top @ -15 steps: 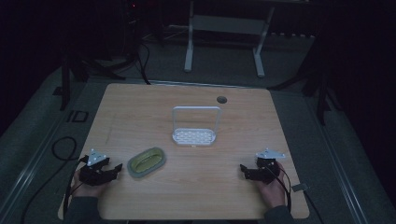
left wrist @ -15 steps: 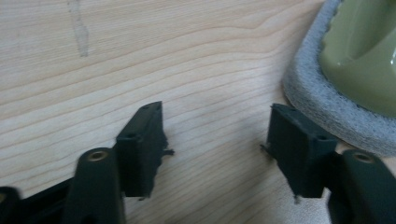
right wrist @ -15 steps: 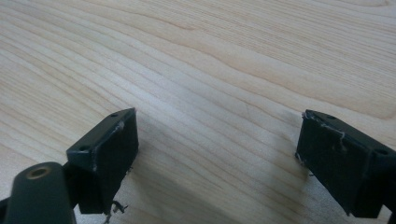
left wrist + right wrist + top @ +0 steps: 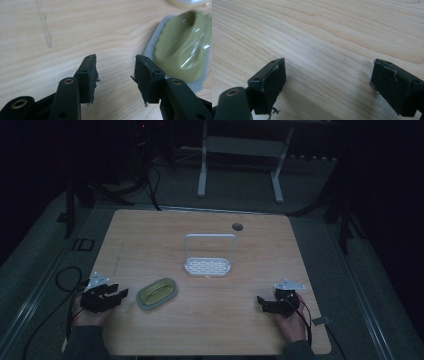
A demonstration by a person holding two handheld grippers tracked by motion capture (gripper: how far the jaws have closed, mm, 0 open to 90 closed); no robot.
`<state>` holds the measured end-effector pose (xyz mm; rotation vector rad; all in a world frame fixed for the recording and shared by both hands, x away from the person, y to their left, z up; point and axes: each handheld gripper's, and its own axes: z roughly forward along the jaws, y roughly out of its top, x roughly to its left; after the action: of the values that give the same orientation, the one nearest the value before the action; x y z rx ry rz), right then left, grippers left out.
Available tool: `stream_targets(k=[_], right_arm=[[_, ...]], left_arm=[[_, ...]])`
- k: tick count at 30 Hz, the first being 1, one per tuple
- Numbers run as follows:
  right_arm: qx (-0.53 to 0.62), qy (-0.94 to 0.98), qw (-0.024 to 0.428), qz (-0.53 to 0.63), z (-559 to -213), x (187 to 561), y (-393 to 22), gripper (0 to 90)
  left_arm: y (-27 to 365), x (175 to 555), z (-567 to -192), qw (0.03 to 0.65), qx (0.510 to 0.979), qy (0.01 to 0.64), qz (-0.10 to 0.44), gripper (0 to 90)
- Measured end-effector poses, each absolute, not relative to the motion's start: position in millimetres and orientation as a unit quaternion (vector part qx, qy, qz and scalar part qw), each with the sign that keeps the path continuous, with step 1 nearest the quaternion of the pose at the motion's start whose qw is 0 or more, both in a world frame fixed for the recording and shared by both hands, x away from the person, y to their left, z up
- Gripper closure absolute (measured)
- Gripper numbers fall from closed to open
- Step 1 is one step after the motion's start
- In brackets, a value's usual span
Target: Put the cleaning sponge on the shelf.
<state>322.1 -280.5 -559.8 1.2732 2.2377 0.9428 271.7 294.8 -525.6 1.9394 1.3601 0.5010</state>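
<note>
Soap dish [image 4: 157,293], an oval olive-green tray on a grey base, lies in the high view on the tabletop [image 4: 210,325] toward the near left, flat and untouched. Just left of it the left gripper [image 4: 120,295] rests low over the wood, jaws pointing at the dish but apart from it. A white rack [image 4: 208,260] with an upright hoop handle stands further back near the middle, well apart from the dish. The right gripper [image 4: 261,302] sits at the near right with nothing around it. Judging by this layout, no step of the work is done yet: the dish has not been picked up, and the whole carry is left, possibly to the rack.

In the left gripper view, the left gripper [image 4: 115,72] has its jaws moderately spread with only bare wood between them; the soap dish [image 4: 183,47] lies ahead and to the right, outside the gap. A reach toward it would be the first move.

In the right gripper view, the right gripper [image 4: 328,80] stands wide open and holds nothing, over plain tabletop [image 4: 324,32].
</note>
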Motion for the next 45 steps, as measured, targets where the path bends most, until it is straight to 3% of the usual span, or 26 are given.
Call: stream_targets(k=[25, 45], right_arm=[[0.455, 0.800, 0.199, 0.337, -559.8, 322.1, -280.4, 12.3], [0.457, 0.799, 0.198, 0.337, -559.8, 321.9, -280.2, 12.3]], left_arm=[[267.3, 279.4, -458.1, 0.347, 0.785, 0.473, 0.199, 49.1], [243.5, 294.9, -430.9, 0.323, 0.823, 0.432, 0.182, 48.3]])
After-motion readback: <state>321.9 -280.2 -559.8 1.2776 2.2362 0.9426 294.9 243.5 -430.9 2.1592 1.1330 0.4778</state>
